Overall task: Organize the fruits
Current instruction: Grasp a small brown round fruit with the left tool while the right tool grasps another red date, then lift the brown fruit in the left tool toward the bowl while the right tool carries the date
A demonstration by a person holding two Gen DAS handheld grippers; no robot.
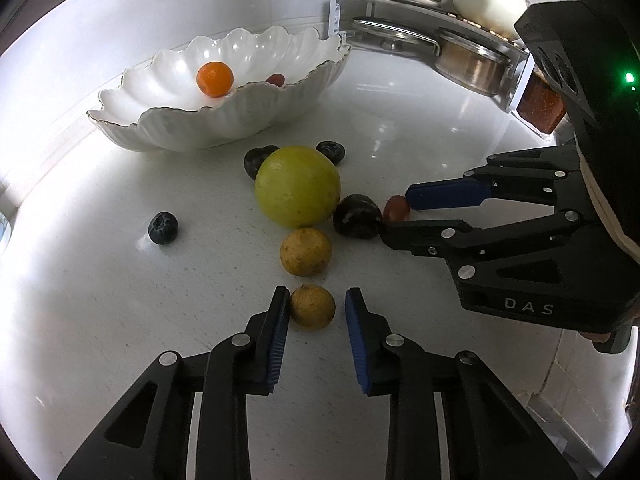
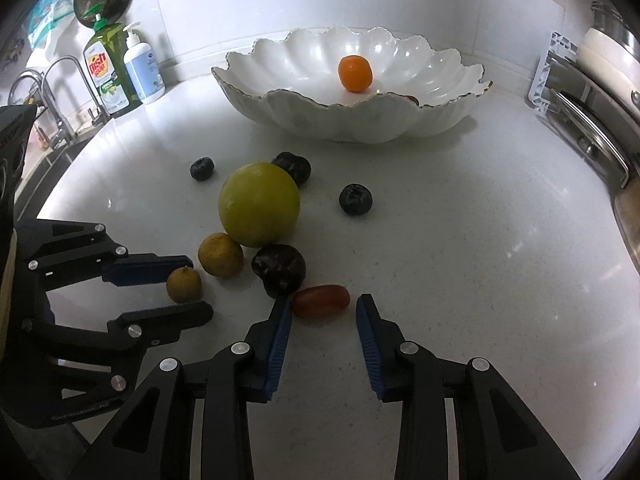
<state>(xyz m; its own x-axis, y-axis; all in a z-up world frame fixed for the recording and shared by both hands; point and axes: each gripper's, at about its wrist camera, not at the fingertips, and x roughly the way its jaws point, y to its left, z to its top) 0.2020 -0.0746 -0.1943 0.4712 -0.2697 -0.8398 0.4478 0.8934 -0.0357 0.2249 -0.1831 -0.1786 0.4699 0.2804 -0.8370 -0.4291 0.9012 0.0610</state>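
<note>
The left gripper [image 1: 317,300] stood released, its fingers flanking the nearer small brown fruit [image 1: 312,306], one pad touching it, the other apart; the right gripper [image 2: 323,307] was likewise unclenched around a red grape tomato [image 2: 321,300]; both lay on the white counter [image 2: 460,248] on the grippers' side of the large green fruit [image 2: 259,204]; beyond that fruit sat the scalloped bowl [image 2: 360,120], holding an orange kumquat [image 2: 355,73].
</note>
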